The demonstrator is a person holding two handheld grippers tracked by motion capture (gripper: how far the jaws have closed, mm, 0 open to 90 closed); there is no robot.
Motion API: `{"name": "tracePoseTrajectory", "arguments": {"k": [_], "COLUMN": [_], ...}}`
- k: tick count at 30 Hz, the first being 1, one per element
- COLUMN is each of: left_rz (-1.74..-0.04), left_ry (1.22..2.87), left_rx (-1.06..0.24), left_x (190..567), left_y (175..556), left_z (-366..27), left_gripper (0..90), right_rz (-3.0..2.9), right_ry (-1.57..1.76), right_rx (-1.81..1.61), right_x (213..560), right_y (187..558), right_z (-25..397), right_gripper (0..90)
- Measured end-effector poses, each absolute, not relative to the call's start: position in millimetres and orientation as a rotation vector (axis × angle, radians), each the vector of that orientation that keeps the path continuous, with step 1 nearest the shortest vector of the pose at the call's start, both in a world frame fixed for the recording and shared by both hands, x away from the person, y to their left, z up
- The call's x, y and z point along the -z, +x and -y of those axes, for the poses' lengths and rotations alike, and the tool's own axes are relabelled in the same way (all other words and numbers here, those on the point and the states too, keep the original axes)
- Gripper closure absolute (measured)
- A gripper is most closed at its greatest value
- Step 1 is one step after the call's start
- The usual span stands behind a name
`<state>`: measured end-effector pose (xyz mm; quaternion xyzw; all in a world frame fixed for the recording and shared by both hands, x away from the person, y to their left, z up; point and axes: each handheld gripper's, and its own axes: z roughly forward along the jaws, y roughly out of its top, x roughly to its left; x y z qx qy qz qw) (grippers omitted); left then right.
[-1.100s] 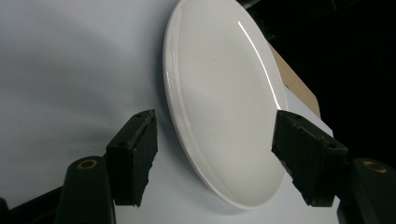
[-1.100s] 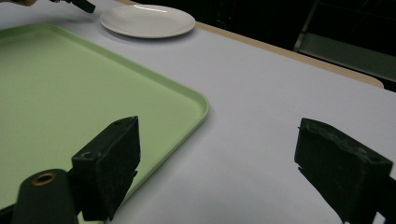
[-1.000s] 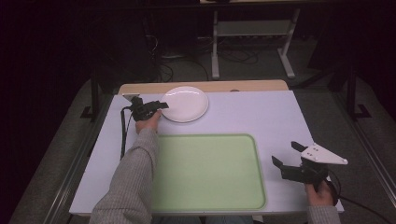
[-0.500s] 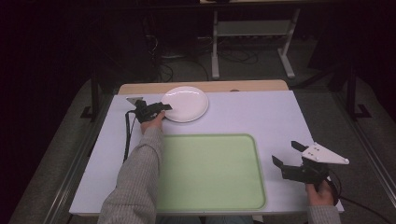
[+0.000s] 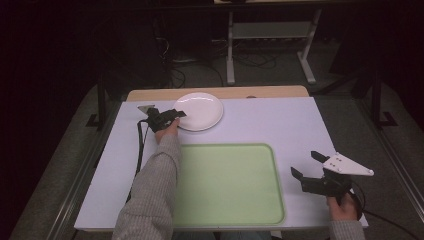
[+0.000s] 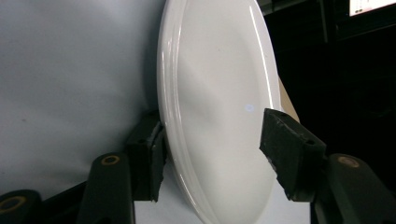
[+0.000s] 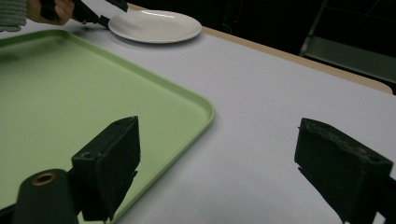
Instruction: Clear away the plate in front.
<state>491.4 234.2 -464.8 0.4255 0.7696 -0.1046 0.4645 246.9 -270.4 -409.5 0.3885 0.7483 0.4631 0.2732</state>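
Note:
A white plate point(image 5: 202, 110) lies flat at the back of the white table, left of centre. My left gripper point(image 5: 177, 116) reaches its left rim. In the left gripper view the plate point(image 6: 219, 84) stands between the jaws of the left gripper point(image 6: 210, 135), one jaw under the rim and the other apart above the plate's face, so it is open. My right gripper point(image 5: 305, 163) is open and holds nothing at the front right, over bare table beside the tray; its jaws point(image 7: 233, 154) stand wide apart. The plate point(image 7: 156, 25) shows far off in the right gripper view.
A light green tray point(image 5: 225, 146) lies in the front middle of the table, its corner point(image 7: 205, 109) just left of my right gripper. A tan strip point(image 5: 260, 92) runs along the table's back edge. Dark floor, cables and a metal stand lie beyond.
My left gripper has slid a little to the right, so its jaws now straddle the plate's rim. The plate and the right gripper have stayed in place.

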Motion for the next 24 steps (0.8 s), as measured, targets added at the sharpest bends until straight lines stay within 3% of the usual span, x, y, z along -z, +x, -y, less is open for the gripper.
{"name": "tracePoseTrajectory", "arguments": {"k": [9,15,24], "left_rz": [-1.919,-1.926,-1.886], "left_ry": [1.127,1.072,0.930], "left_rx": [0.161,0.186,0.321], "left_x": [464.9,471.9,482.4], "left_y": [488.8,485.7,483.5], "left_z": [-231.4,-237.5,-248.2], "left_gripper": [64.0,78.8,85.6], "right_rz": [-2.024,-2.031,-2.022], "right_ry": [1.037,1.033,1.050], "right_rx": [-1.248,-1.246,-1.256], "right_x": [408.9,408.5,408.0], "right_y": [246.8,247.5,247.5], "right_z": [270.0,269.6,271.5], "right_gripper": [13.5,13.4,13.4]}}
